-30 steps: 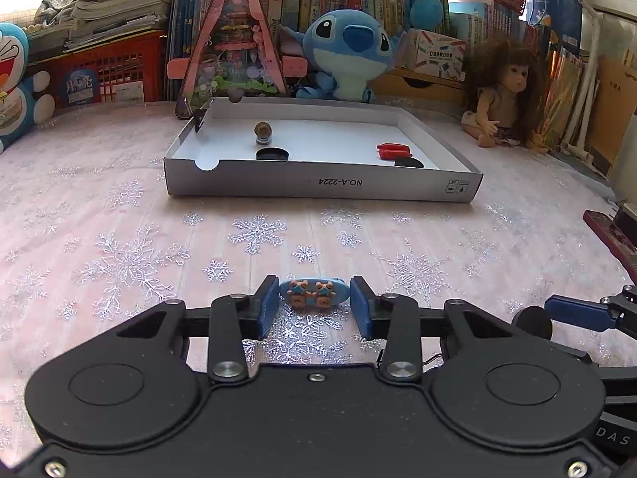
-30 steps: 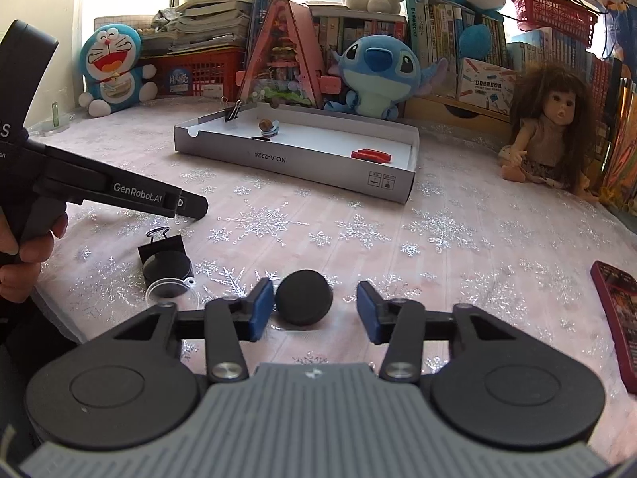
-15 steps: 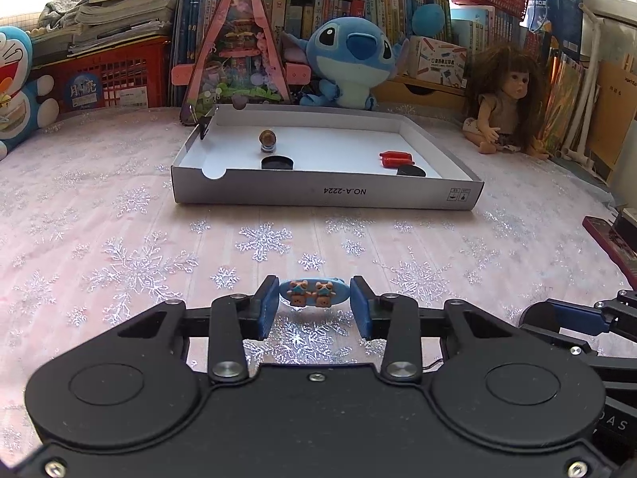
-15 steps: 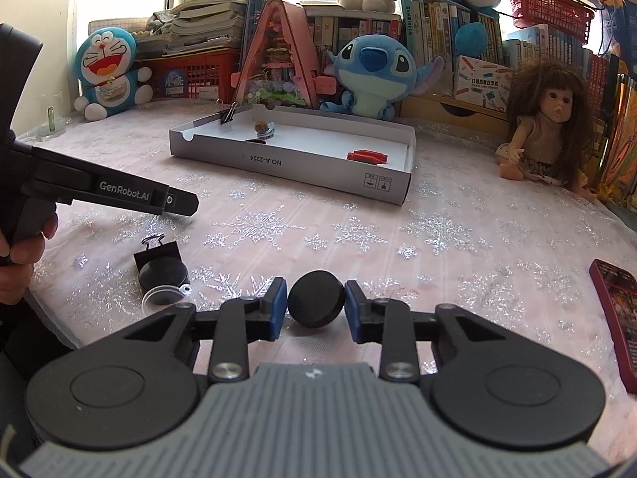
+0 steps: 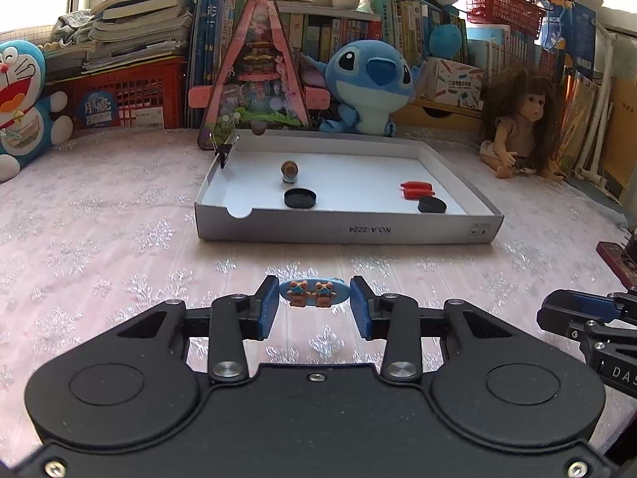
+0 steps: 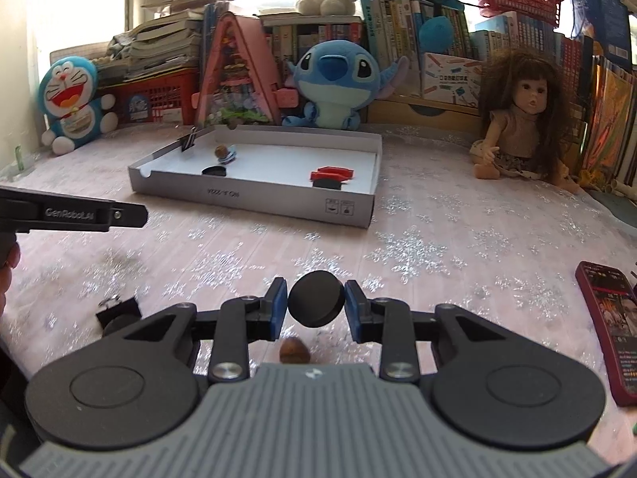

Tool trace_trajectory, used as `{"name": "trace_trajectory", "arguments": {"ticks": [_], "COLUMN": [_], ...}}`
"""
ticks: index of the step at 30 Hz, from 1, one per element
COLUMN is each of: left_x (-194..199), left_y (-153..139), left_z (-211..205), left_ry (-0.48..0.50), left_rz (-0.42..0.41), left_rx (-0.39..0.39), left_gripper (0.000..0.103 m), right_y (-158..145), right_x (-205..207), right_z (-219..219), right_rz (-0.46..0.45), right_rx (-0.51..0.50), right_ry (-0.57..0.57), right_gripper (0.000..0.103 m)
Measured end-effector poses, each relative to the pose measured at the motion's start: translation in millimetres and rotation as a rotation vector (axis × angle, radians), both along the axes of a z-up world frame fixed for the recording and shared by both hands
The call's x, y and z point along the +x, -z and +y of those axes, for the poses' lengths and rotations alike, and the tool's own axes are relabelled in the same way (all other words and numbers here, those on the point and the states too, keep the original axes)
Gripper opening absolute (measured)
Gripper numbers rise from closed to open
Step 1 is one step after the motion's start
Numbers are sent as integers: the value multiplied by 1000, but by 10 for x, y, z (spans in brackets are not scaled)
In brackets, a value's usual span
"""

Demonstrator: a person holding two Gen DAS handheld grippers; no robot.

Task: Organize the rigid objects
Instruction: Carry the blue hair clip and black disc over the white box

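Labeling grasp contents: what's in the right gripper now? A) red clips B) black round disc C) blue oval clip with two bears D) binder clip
B: in the right wrist view the right gripper has its blue pads closed on a black round disc, lifted above the tablecloth.

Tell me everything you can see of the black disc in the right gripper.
The black disc is a thick, round, matte puck, plastic or rubber by its look, plain and unmarked. The right gripper is shut on it, blue pads pressing its left and right rim. It stands on edge, flat face toward the camera, raised off the pink snowflake cloth.
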State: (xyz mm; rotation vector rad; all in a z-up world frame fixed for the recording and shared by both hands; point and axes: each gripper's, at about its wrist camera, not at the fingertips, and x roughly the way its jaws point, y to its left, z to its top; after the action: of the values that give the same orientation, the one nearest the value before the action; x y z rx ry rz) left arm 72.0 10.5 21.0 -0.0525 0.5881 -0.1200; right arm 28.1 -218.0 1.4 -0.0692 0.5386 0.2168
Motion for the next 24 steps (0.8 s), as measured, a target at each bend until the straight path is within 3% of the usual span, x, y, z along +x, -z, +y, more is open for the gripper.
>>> {"name": "trace_trajectory", "arguments": {"ticks": [19, 24], "left_x": [627, 794], "left_y": [-349, -337], "left_z": [95, 106], "left_ry": [-28, -26], "left_rz": [-90, -81], "left_rx": [-8, -30], "left_gripper": [37, 36], "right_y": [-239, -257], "right_x": [729, 905], "right_z": [-183, -242], "right_rz": [6, 28], "right_rx": [80, 114], "right_ry": [89, 109], "right_gripper": [36, 36]}}
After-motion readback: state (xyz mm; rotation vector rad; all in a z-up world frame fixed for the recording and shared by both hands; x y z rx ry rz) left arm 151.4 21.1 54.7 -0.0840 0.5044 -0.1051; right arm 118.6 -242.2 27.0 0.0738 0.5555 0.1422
